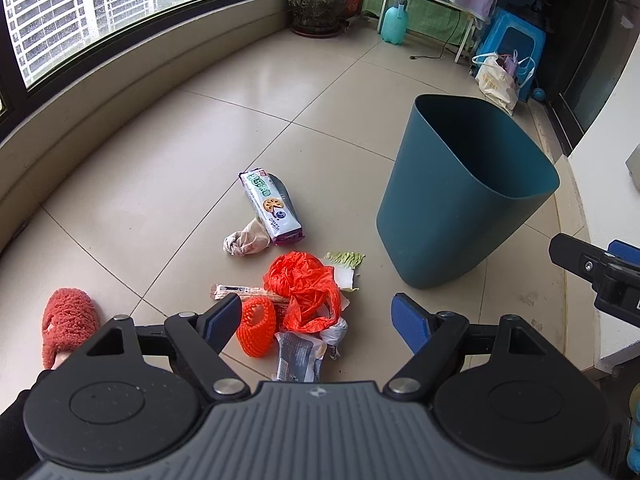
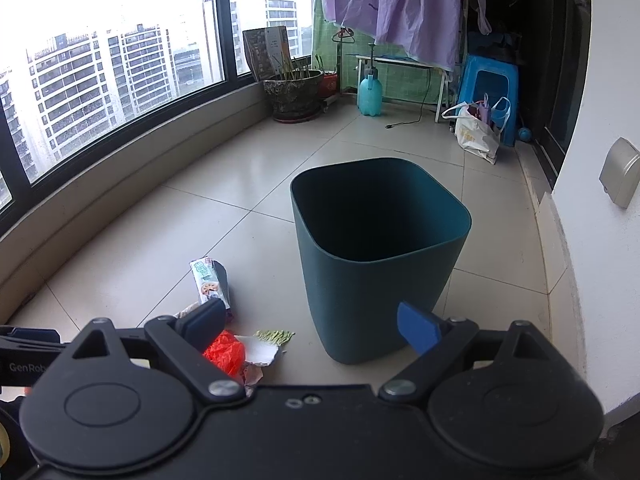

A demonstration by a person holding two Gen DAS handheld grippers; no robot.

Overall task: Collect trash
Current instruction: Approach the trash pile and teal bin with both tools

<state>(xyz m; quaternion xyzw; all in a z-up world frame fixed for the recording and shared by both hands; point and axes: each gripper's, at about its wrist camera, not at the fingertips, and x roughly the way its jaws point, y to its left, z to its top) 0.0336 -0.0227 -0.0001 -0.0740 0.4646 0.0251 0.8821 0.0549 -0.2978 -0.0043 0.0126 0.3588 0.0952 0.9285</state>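
Your left gripper point(image 1: 318, 320) hangs wide, gripping nothing, over the trash on the floor point(image 1: 160, 208): a net point(image 1: 256, 326) by its left finger, an orange bag point(image 1: 304, 288) between the fingers, a biscuit pack point(image 1: 272, 208) beyond. Right of it stands the bin point(image 1: 452, 208); its inside is dark. Your right gripper point(image 2: 320, 326) is wide too, holding nothing, the bin point(image 2: 376, 280) just ahead.

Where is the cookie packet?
In the left wrist view, the cookie packet lies on the tiled floor left of the green bin, touching a crumpled tissue.
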